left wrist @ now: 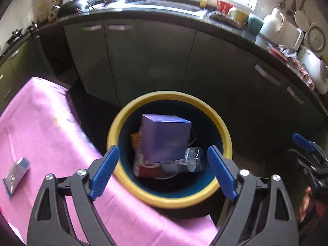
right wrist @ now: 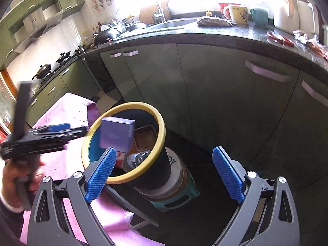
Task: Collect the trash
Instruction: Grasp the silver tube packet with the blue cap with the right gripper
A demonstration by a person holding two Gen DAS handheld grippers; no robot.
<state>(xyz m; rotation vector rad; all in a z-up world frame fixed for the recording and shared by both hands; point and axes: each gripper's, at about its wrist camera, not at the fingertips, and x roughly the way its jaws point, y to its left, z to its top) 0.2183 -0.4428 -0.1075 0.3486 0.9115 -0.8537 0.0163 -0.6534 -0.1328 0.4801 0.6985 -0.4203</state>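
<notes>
Blue ribbed fingertips of the left gripper [left wrist: 163,171] are spread wide above the round bin with a yellow rim and dark blue inside [left wrist: 223,127], and nothing is held between them. No earlier view is given for comparison. One purple cardboard box [left wrist: 166,138] is seen inside the bin opening, tilted, with its top corner near rim level; in the right wrist view the same box [right wrist: 116,134] appears blurred at the rim, clear of both pads. Beneath it lie one clear plastic bottle with a printed label [left wrist: 189,161] and one red and white packet [left wrist: 143,167]. One orange ribbed item beside them cannot be identified.

The right gripper [right wrist: 164,172] is likewise held wide open and empty, pointed down past the bin's right side toward the dark floor. The bin is stacked on a pale drum and a green stool [right wrist: 176,199], just beside the table edge covered with a pink cloth [left wrist: 41,123]. One small blue and white wrapper [left wrist: 15,172] lies on the cloth, well apart from the bin. Open floor is left between the bin and the green cabinet doors [left wrist: 143,61]. The left gripper's handle is gripped by a hand [right wrist: 14,182], low at the left.
</notes>
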